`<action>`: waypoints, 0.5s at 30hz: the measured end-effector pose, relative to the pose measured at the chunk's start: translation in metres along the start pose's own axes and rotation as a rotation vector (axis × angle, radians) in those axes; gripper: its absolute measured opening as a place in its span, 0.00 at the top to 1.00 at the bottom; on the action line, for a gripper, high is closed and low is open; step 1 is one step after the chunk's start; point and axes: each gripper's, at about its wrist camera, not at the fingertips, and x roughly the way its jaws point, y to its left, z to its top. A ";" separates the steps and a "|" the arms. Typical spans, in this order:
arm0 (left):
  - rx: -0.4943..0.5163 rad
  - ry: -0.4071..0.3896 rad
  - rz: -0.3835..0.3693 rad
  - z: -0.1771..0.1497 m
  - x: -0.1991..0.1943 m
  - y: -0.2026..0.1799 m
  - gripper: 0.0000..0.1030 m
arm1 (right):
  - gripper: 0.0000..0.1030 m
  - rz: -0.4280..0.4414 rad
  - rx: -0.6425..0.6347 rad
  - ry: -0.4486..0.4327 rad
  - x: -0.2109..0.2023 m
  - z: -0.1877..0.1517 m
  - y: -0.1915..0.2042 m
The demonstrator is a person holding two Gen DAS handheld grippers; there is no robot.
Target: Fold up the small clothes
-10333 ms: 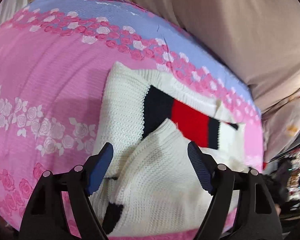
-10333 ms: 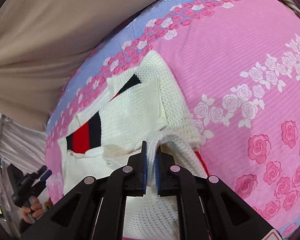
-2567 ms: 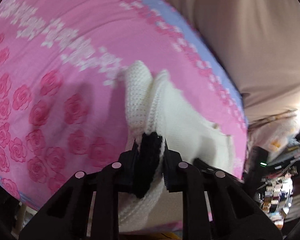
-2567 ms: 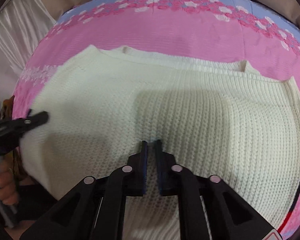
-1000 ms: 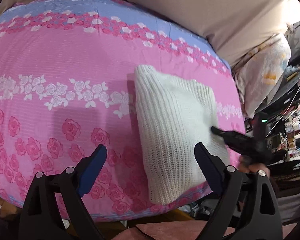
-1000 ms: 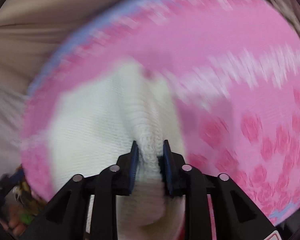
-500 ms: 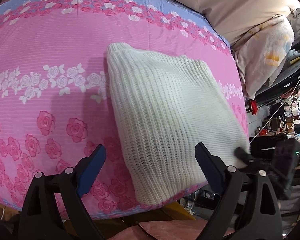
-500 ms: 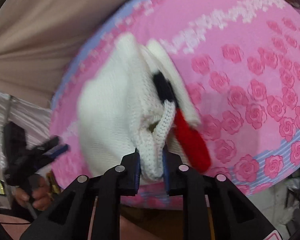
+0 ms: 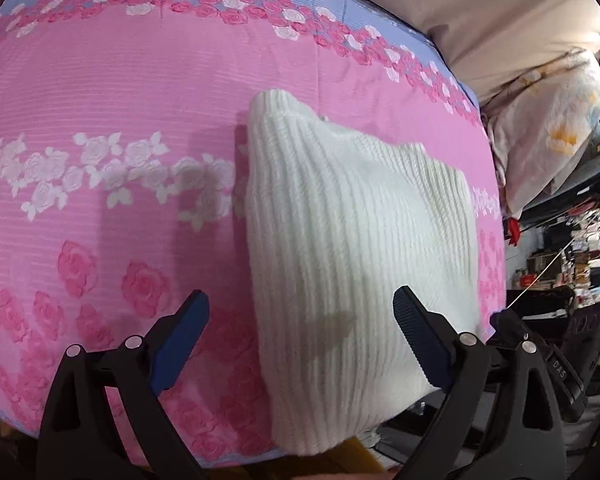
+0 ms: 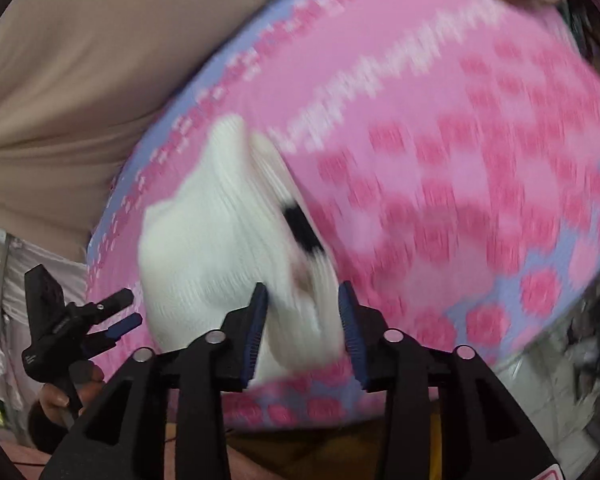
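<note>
White knit sweater [image 10: 220, 248] fold between opening right hand-held gripper [image 10: 304, 328] jaws; left hand-held gripper [image 9: 300, 340] wide apart, empty.

Folded white knit sweaters [image 9: 356, 240]: one
Pink rose-print bedsheets [image 9: 140, 92]: one
Floral pillows [image 9: 548, 128]: one
Two-finger grippers: two, left gripper [image 9: 300, 336] and right gripper [image 10: 304, 332]
Hands [image 10: 56, 400]: one

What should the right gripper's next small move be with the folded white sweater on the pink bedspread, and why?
Probably draw the right gripper back off the sweater. Its jaws are opening, with the sweater's near edge between them but seemingly no longer pinched. The sweater already lies as a compact folded bundle on the bedspread, and the left gripper hangs open over it, gripping nothing.
</note>
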 end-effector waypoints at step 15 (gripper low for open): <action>0.132 -0.073 0.003 0.052 0.041 -0.039 0.47 | 0.84 0.071 -0.184 -0.083 0.056 0.085 0.067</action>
